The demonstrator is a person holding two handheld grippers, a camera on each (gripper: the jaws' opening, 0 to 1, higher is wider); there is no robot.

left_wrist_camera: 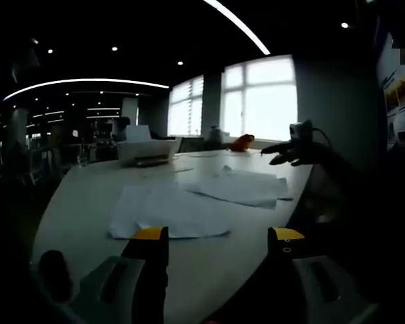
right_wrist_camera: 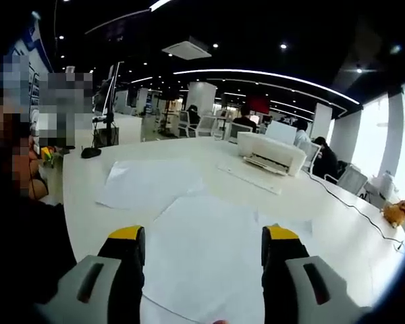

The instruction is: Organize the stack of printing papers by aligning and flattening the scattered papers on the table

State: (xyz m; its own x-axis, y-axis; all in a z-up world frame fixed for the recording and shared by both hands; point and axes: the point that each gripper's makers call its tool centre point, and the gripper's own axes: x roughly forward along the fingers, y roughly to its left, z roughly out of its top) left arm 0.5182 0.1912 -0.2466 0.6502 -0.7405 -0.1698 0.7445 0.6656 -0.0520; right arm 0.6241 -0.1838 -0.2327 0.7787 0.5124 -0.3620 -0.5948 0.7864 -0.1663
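White printing papers lie scattered on the pale table (left_wrist_camera: 74, 202). In the left gripper view, one loose pile of sheets (left_wrist_camera: 165, 212) lies just beyond my left gripper (left_wrist_camera: 219, 237), and a second pile (left_wrist_camera: 239, 185) sits farther off to the right. My left gripper is open, nothing between its yellow-tipped jaws. The other gripper (left_wrist_camera: 283, 154) shows at the right table edge. In the right gripper view, a large sheet (right_wrist_camera: 206, 253) lies under my open right gripper (right_wrist_camera: 202, 237), and another sheet (right_wrist_camera: 148, 182) lies farther left on the table (right_wrist_camera: 81, 189).
A white printer (right_wrist_camera: 270, 153) with paper in its tray stands at the table's far side; it is also the printer (left_wrist_camera: 145, 148) in the left gripper view. A cable (right_wrist_camera: 354, 206) runs along the table's right side. An orange object (right_wrist_camera: 397, 212) sits at the far right. People sit at desks behind.
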